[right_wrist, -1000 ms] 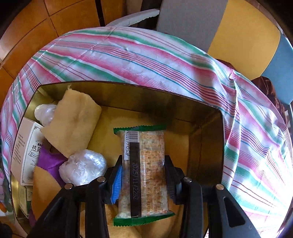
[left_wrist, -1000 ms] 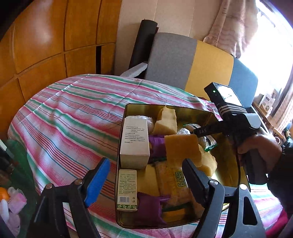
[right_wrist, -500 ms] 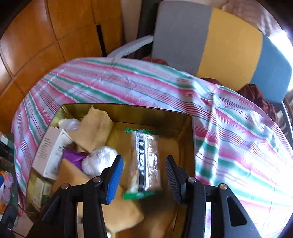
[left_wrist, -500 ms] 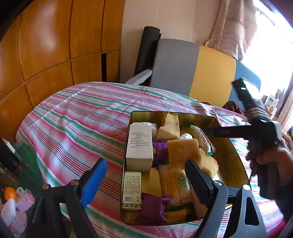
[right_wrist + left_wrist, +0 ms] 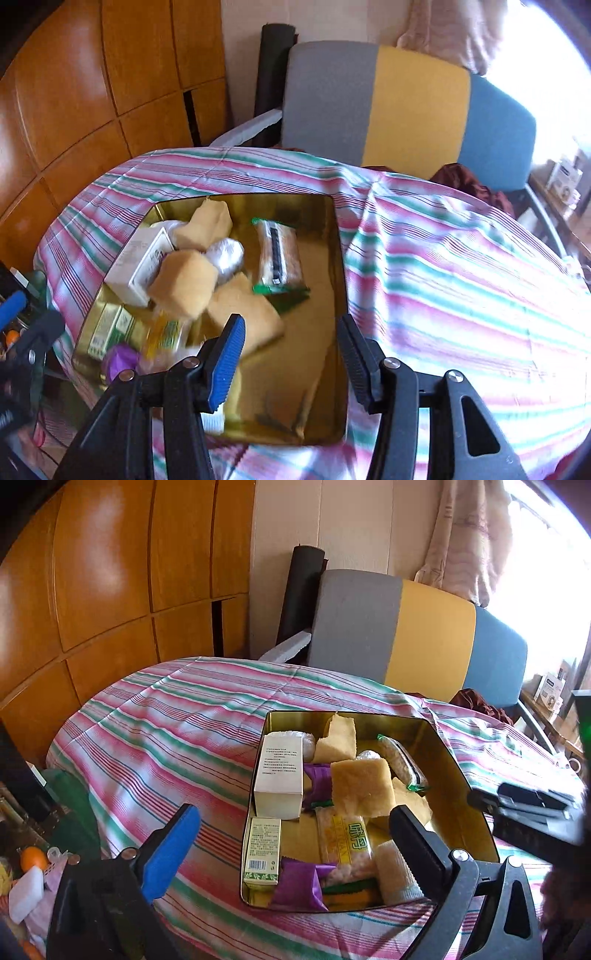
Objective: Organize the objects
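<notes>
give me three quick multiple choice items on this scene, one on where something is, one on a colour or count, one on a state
1. Where does the green-edged cracker pack lie?
A. on the striped cloth beside the tin
B. inside the gold tin, near its right wall
C. on the chair

2. How many purple wrapped sweets show in the tin in the left wrist view?
A. two
B. none
C. five

3. What is the state of the right claw?
A. shut on the cracker pack
B. shut on a sponge
C. open, holding nothing

Answers: 1 B, the pack rests on the tin's floor, close to the right wall. 2 A, one lies at the near edge and another sits beside the white box. 3 C, its jaws have just been opening, with only the tin's floor seen between them.
</notes>
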`<state>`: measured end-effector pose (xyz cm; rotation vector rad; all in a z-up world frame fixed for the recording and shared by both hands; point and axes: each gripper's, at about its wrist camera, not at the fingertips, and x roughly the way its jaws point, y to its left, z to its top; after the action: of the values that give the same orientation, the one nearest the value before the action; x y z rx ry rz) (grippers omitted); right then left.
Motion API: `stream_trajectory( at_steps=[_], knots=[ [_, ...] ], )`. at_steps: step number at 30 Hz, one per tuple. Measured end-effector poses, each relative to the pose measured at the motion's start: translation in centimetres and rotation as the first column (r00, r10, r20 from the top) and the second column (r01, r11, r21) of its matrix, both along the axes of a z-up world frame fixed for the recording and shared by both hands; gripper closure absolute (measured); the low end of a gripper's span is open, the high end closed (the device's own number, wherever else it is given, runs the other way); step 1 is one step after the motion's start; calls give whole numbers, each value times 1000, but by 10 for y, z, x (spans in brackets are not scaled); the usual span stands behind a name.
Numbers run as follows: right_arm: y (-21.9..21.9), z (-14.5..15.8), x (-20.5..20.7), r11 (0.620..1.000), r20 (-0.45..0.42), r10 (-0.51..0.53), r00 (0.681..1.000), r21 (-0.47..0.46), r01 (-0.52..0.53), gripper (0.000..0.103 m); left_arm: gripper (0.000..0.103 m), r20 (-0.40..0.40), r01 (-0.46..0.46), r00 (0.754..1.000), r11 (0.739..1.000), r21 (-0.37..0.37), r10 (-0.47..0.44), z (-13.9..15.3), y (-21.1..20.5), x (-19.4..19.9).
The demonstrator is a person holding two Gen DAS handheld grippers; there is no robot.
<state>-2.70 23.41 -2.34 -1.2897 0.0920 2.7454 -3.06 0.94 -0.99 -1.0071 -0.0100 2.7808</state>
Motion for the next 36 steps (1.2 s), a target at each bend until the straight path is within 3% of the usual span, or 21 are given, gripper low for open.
stream_trajectory(
  at_steps=[6,7,10,15,22,36],
  knots=[
    [-8,-5,35,996,-66,-62,996,64,66,48,0,22,2,1000,1000,20,-3,-4,1,13],
    [-8,-7,36,995,-66,-71,995,60,75,43,0,23,2,1000,1000,16,-2,-4,2,15],
    [-6,-10,37,994,-48,-97,994,46,99,41,0,24,3,1000,1000,16,-4,-4,2,18],
    [-5,-1,31,991,-71,-126,989,39,129,41,0,-16,-70,997,998,-1,70,-2,-15,20],
    [-19,5,34,996,-134,-88,987,22,92,41,0,-1,-137,991,991,-12,137,-9,-32,24],
    [-26,-5,33,997,-131,-63,989,40,69,41,0,13,-102,995,994,-33,102,-10,-11,24]
  ],
)
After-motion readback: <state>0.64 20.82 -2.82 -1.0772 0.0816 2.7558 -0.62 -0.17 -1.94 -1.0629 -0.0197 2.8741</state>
